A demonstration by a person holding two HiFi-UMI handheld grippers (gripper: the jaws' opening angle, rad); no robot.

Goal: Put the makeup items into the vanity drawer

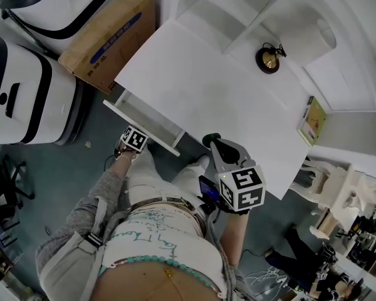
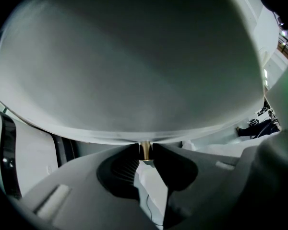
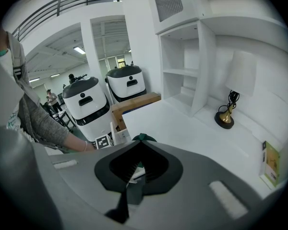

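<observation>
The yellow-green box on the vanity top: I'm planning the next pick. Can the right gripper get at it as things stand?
Probably yes: bare vanity top lies between the right gripper and the box, nothing standing in the way. Its jaws are together and empty, so it must open first.

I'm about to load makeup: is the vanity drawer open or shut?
Open: the drawer sticks out beyond the tabletop, its knob pinched in the left hand-held gripper.

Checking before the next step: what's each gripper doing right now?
Left gripper: shut on the drawer knob.
Right gripper: shut, nothing between the jaws.
</observation>
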